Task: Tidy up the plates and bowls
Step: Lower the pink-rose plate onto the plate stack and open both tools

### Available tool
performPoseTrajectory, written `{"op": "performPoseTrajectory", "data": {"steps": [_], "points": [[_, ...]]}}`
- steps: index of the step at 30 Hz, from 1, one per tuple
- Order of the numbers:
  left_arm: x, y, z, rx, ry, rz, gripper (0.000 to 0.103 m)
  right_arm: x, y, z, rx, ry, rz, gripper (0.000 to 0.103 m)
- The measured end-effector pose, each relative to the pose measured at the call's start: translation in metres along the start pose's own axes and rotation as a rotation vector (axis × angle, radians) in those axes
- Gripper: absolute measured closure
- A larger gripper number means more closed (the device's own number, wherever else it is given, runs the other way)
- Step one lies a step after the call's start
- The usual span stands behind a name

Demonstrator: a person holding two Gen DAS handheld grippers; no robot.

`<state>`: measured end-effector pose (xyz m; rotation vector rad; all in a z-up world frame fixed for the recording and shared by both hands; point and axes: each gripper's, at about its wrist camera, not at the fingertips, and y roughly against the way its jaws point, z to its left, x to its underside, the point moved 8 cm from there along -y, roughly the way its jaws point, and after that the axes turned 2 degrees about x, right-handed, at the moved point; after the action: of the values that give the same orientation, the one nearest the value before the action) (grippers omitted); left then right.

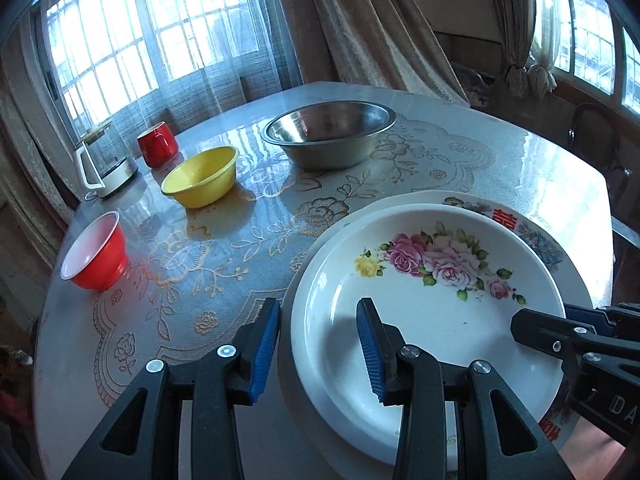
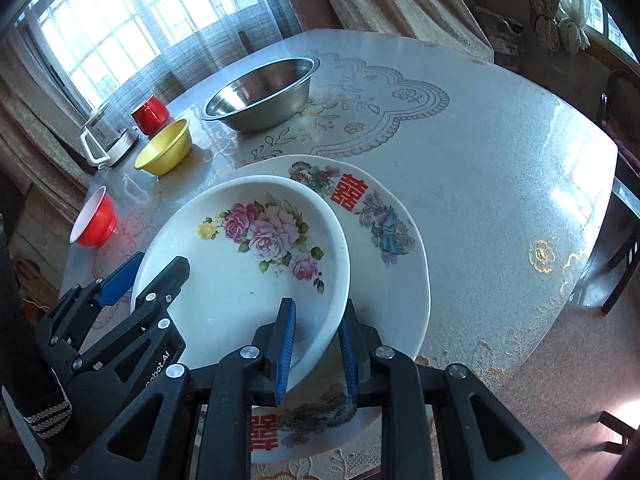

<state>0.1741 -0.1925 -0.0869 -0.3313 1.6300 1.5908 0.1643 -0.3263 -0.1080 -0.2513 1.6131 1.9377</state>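
We record two plates stacked on the desk [image 2: 500, 152]: the rose plate [image 2: 248, 264] sits inside the larger phoenix plate [image 2: 392, 240], empty. Its rose spray runs from ten toward four o'clock in the right wrist view. At eleven o'clock stand a steel bowl [image 2: 260, 96], a yellow bowl [image 2: 164, 148], two red cups and a kettle [image 2: 108, 136], all empty where visible. The left gripper [image 1: 318, 350] fingers straddle the rose plate's rim, apart. The right gripper [image 2: 318, 354] fingers stand narrow about its rim; contact unclear.

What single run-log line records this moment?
stage: rose plate stacked on larger plate | left gripper: straddling rim, open | right gripper: straddling rim, open
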Motion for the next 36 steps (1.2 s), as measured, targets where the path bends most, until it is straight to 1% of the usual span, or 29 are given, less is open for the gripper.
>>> {"op": "performPoseTrajectory", "data": {"steps": [2,7,9,13,15,18,22,24,26,27,28,32,34,36], "points": [[0.001,0.0,0.001,0.003,0.006,0.002,0.062,0.0,0.001,0.001,-0.005,0.0,-0.002,0.077],[0.002,0.001,-0.001,0.004,0.001,0.007,0.06,0.0,0.003,0.0,-0.005,-0.004,-0.007,0.077],[0.003,0.0,-0.002,0.003,-0.002,0.008,0.058,-0.001,0.006,-0.001,-0.002,-0.008,-0.011,0.075],[0.004,-0.001,-0.003,-0.001,-0.007,0.011,0.057,-0.003,0.011,-0.002,0.021,-0.003,-0.028,0.073],[0.005,-0.001,-0.003,0.003,-0.006,0.016,0.056,-0.005,0.015,-0.004,0.032,-0.002,-0.04,0.07],[0.006,-0.002,-0.003,0.004,-0.004,0.018,0.056,-0.006,0.015,-0.005,0.032,0.001,-0.041,0.07],[0.007,-0.002,-0.003,0.008,0.001,0.023,0.055,-0.005,0.015,-0.003,0.067,0.04,-0.04,0.069],[0.007,-0.002,-0.002,0.008,0.004,0.02,0.052,-0.006,0.015,-0.001,0.081,0.067,-0.035,0.067],[0.007,-0.001,0.0,0.006,0.01,0.019,0.05,-0.005,0.015,0.001,0.12,0.102,-0.035,0.066],[0.007,-0.001,0.001,0.009,0.013,0.019,0.047,-0.006,0.016,0.0,0.134,0.107,-0.038,0.066],[0.008,-0.001,0.001,0.012,0.016,0.018,0.047,-0.007,0.017,-0.001,0.145,0.105,-0.047,0.066],[0.008,-0.001,0.004,0.018,0.029,0.022,0.046,-0.008,0.017,-0.004,0.149,0.107,-0.046,0.065],[0.009,-0.001,0.006,0.031,0.04,0.032,0.043,-0.007,0.016,-0.003,0.145,0.112,-0.037,0.065],[0.01,0.001,0.009,0.066,0.072,0.05,0.033,-0.006,0.018,-0.002,0.145,0.113,-0.041,0.065]]}}
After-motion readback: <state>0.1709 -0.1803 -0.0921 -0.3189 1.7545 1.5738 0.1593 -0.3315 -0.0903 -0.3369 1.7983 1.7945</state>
